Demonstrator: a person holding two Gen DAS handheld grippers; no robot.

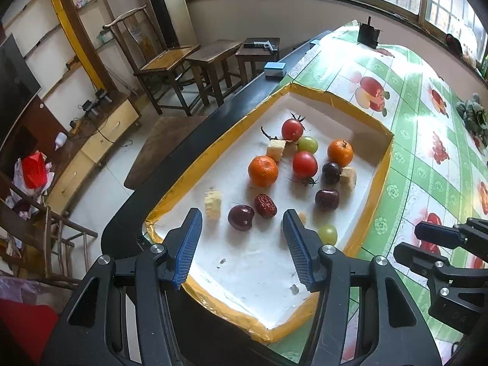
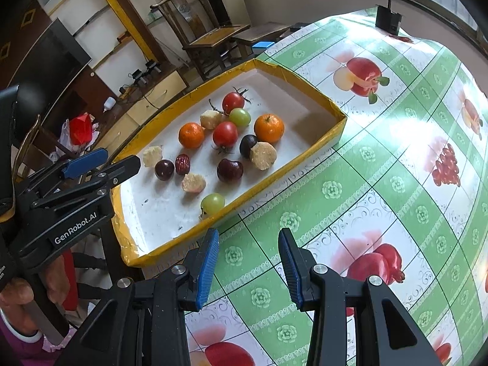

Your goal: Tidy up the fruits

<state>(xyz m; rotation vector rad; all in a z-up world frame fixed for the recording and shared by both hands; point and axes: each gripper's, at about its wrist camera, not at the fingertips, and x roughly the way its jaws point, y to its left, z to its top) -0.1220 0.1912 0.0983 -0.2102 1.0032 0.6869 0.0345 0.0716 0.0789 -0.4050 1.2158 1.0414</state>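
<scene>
A shallow tray with a yellow rim (image 1: 385, 167) (image 2: 259, 187) holds two oranges (image 1: 263, 170) (image 1: 340, 152), two tomatoes (image 1: 305, 164), green grapes (image 1: 328, 234) (image 2: 212, 202), dark cherries (image 1: 241, 217), a red date (image 1: 265, 206) and pale fruit chunks (image 1: 212, 204). My left gripper (image 1: 242, 212) (image 2: 122, 156) hovers open over the tray's near end. The nearest cherry lies below the gap between its fingers, untouched. My right gripper (image 2: 248, 232) (image 1: 418, 242) stands open and empty over the tablecloth, just outside the tray's near rim.
The table wears a green-and-white cloth with fruit prints (image 2: 381, 183). A black box (image 1: 369, 33) stands at its far end and a blue box (image 1: 274, 68) on the dark table edge. Wooden chairs and stools (image 1: 170, 67) stand on the floor to the left. A hand (image 2: 18, 299) holds the left gripper.
</scene>
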